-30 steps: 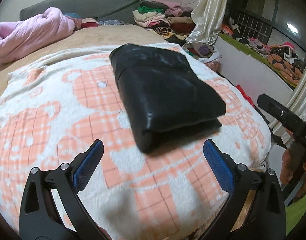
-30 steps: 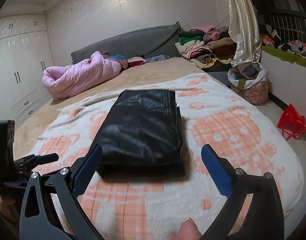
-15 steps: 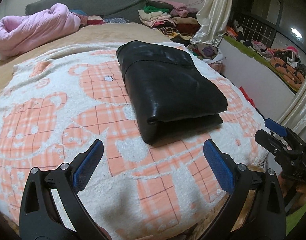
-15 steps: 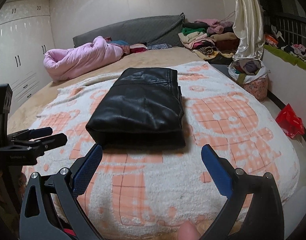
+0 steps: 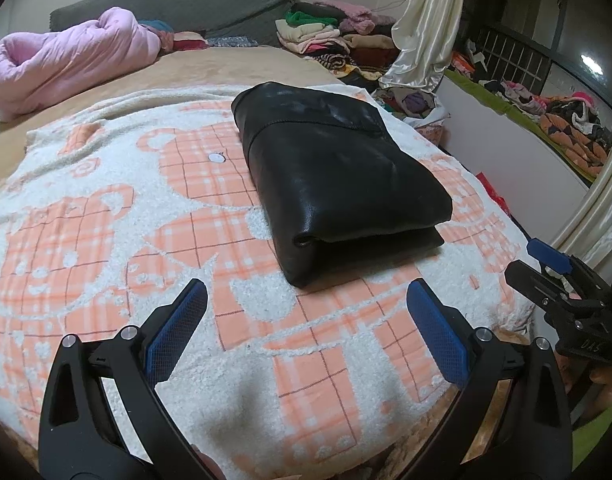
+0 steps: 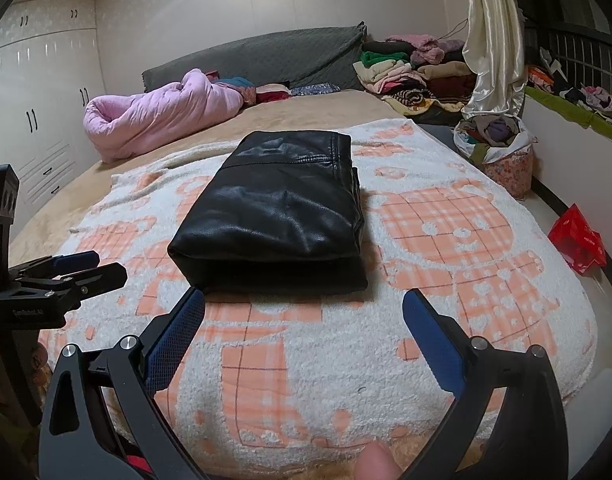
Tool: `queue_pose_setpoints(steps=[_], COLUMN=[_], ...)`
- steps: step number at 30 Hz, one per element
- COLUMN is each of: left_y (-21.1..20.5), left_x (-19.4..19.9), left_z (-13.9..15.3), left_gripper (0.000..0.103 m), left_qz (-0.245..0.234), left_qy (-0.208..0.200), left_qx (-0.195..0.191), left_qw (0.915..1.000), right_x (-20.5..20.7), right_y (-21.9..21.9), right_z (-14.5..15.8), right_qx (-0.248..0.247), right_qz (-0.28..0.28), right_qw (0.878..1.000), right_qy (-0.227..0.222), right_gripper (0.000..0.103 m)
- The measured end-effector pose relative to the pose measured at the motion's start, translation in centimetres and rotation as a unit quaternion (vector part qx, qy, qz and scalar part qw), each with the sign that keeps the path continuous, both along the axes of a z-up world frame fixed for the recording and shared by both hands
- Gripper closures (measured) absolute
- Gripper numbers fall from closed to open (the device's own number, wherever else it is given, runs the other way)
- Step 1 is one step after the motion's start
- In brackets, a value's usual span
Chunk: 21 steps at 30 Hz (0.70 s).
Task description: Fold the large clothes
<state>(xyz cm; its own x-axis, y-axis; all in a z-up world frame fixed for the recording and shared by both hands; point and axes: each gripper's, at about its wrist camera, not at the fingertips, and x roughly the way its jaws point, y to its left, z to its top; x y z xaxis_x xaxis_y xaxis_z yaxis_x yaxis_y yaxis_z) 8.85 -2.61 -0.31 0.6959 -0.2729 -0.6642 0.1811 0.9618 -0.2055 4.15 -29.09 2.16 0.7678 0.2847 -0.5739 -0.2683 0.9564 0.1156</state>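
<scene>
A black leather garment [image 5: 337, 176] [image 6: 278, 216] lies folded into a thick rectangle on a white blanket with orange check bears [image 5: 106, 220] [image 6: 445, 220] spread over the bed. My left gripper [image 5: 306, 300] is open and empty, hovering over the blanket just short of the garment's near left corner. My right gripper [image 6: 304, 304] is also open and empty, close to the garment's near folded edge without touching it. Each gripper shows at the edge of the other's view: the right gripper [image 5: 553, 268] at the right, the left gripper [image 6: 82, 270] at the left.
A pink duvet [image 6: 158, 120] and a grey headboard cushion [image 6: 266, 56] lie at the far end. Stacked clothes [image 6: 405, 68] and a full laundry bag [image 6: 497, 148] stand beside a cream curtain [image 6: 489, 40]. A red bag [image 6: 577, 240] sits on the floor; white wardrobes [image 6: 38, 100] line the left.
Both grippers have drawn back from the folded garment toward the foot of the bed, staying open. The garment has not moved.
</scene>
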Motion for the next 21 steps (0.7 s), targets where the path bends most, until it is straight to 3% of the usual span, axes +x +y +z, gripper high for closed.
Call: queue_pose_setpoints(steps=[21], left_y=[0.11], left_x=[-0.17], left_z=[0.28], left_gripper=[0.009], left_qz=[0.004], left_qy=[-0.001], left_qx=[-0.003], left_qw=[1.0000], right_x=[-0.11], right_y=[0.01], right_z=[0.01], right_qx=[-0.004], right_qz=[0.000], right_qw=[1.000], right_qy=[0.000], right_gripper=[0.004])
